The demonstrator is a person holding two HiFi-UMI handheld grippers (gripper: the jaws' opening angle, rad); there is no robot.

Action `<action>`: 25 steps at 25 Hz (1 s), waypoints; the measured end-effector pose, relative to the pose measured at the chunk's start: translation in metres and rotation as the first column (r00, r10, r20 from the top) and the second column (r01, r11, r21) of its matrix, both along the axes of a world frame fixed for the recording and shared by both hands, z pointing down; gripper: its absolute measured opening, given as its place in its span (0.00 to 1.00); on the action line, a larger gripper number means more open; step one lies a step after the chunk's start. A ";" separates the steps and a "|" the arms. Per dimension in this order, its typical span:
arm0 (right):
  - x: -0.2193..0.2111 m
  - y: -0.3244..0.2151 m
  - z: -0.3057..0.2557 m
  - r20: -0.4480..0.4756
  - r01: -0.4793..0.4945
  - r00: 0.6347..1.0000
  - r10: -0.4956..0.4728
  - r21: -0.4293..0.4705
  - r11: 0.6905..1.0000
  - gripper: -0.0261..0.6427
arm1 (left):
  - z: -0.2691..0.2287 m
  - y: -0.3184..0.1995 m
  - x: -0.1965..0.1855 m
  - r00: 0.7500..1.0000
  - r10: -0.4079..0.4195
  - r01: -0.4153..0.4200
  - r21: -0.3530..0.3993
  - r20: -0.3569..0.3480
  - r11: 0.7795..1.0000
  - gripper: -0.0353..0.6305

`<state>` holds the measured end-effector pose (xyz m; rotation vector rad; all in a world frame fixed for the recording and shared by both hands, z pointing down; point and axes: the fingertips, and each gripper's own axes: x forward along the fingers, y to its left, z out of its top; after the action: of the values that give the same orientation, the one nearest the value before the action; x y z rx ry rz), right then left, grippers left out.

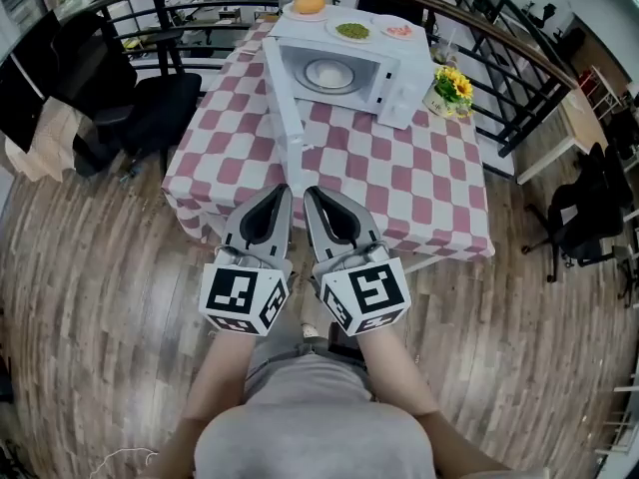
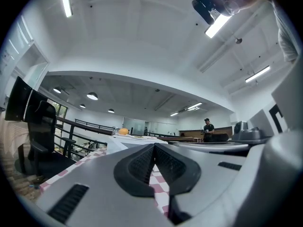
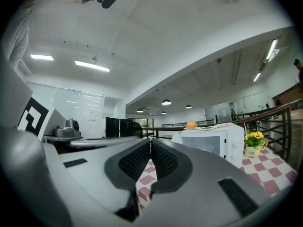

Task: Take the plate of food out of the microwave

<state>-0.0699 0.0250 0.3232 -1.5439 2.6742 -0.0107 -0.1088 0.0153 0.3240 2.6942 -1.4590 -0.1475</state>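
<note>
Head view: white box microwave stands at the far end of the red-and-white checked tablecloth, with its door swung wide to the left. A round white plate of pale food sits in the cavity, the food too small to identify. Left gripper and right gripper are side by side over the near table edge. Each has its jaws pressed together on nothing, well apart from the plate, which lies straight ahead. Holder's forearms show; the rest is cut off by the frame. On the microwave's roof are an orange round item and two small dishes, contents unclear. Yellow flowers in a small pot stand just right of the microwave. Left gripper view: jaws meet tip to tip, empty. The grey gripper body hides most of the table, and only a sliver of checked cloth shows below the black ribbed pads. The plate cannot be seen. Right gripper view: jaws together, empty. The microwave is ahead and right of the tips, and the plate inside is not discernible.
</note>
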 end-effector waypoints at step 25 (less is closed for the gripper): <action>0.130 -0.084 0.020 -0.043 -0.115 0.993 0.113 -0.065 0.991 0.08 | 0.020 -0.096 0.139 0.993 0.115 -0.116 -0.055 -0.018 0.992 0.06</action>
<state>0.0597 -0.0585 0.3429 -1.7327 2.6364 -0.0664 0.0306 -0.0805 0.3440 2.7174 -1.2793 -0.1167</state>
